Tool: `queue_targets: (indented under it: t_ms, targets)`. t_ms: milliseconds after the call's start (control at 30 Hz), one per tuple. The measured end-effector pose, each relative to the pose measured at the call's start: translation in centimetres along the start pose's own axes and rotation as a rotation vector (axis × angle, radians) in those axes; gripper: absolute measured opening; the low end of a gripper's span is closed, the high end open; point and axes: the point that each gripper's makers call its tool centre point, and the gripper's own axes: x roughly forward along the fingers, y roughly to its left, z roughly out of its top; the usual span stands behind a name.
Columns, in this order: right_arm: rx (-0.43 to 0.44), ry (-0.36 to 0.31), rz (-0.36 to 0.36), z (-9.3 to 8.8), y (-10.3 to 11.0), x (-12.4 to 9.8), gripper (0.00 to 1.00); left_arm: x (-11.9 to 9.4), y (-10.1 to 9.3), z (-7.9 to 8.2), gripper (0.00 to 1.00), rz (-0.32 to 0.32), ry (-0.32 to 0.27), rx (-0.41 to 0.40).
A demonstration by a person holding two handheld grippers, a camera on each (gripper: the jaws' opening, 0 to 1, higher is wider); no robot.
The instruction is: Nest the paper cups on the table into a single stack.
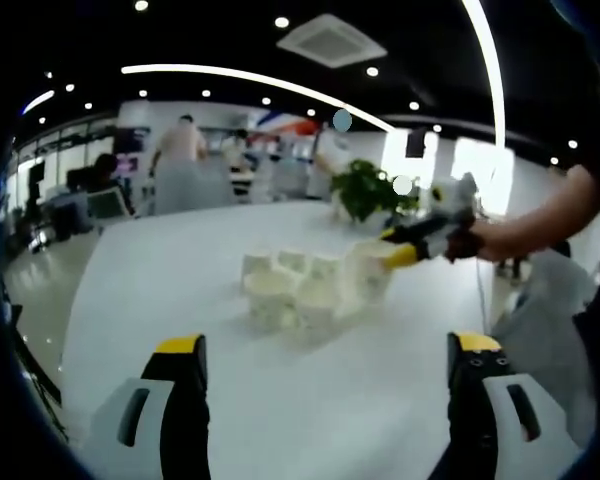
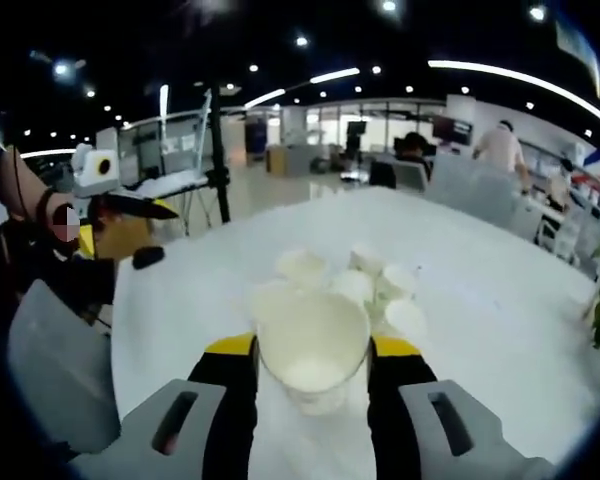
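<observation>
Several white paper cups (image 1: pixel 290 290) stand in a cluster at the middle of the white table (image 1: pixel 180 260). My left gripper (image 1: pixel 327 345) hangs open short of them, with nothing between its yellow-tipped fingers. My right gripper (image 1: pixel 408 250) comes in from the right, shut on a paper cup (image 1: pixel 365 270) held at the cluster's right side. In the right gripper view, that held cup (image 2: pixel 313 355) sits mouth up between the jaws of the right gripper (image 2: pixel 313 347). The other cups (image 2: pixel 365 285) lie just beyond it. The left gripper (image 2: pixel 130 207) shows at the far left.
A potted green plant (image 1: pixel 365 190) stands at the table's far side. The table edge (image 2: pixel 120 330) runs close on the left of the right gripper view. A person's arm (image 1: pixel 540 215) reaches in from the right. People and desks are in the background.
</observation>
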Motion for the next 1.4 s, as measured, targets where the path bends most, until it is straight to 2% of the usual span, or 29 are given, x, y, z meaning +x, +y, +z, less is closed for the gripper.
queue_targets:
  t_ms: [267,467,600,933,1400]
  targets:
    - [-0.032,-0.023,0.027,0.8,0.8,-0.5,0.40,-0.1,0.0,0.0,1.00,-0.001,-0.001,0.000]
    - [-0.015,-0.057,0.040,1.9,1.5,-0.8,0.40,0.0,-0.1,0.0,1.00,-0.008,-0.001,0.001]
    - [0.007,-0.077,0.076,2.4,2.7,-1.0,0.39,0.1,0.2,0.1,1.00,-0.007,-0.007,-0.002]
    - [-0.017,-0.065,0.118,1.7,5.2,-0.7,0.39,0.6,0.1,0.4,1.00,-0.015,-0.016,-0.002]
    - [-0.042,-0.066,0.179,1.4,7.6,-0.4,0.39,0.8,0.4,0.4,1.00,-0.015,-0.015,-0.006]
